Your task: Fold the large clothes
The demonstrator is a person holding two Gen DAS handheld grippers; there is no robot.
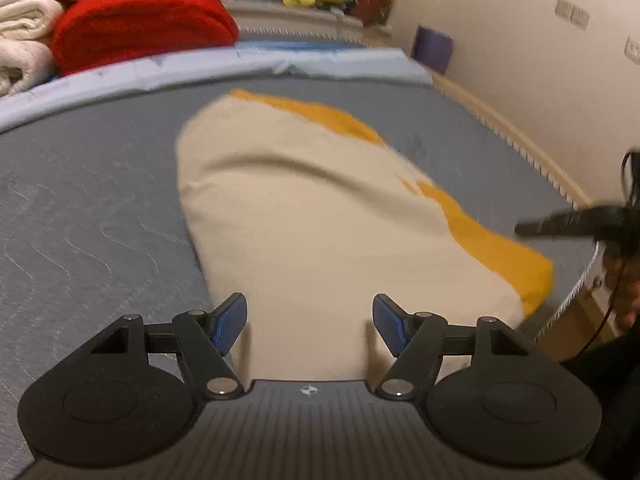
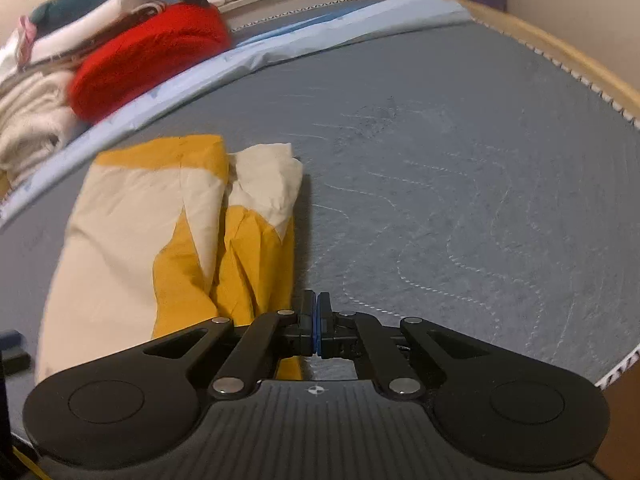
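lying half-folded on the grey mattress [image 2: 440, 140]: cream and yellow garment [image 1: 304, 208]. left hand-held gripper [image 1: 310, 322] hovering spread over its near edge; right hand-held gripper [image 2: 317, 324] pressed together beside it, seemingly pinching nothing, risking a lopsided fold.

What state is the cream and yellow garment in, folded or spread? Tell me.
Folded. The cream and yellow garment lies on the grey mattress as a narrow strip, its sides doubled over the middle; one loose flap bunches along its right edge.
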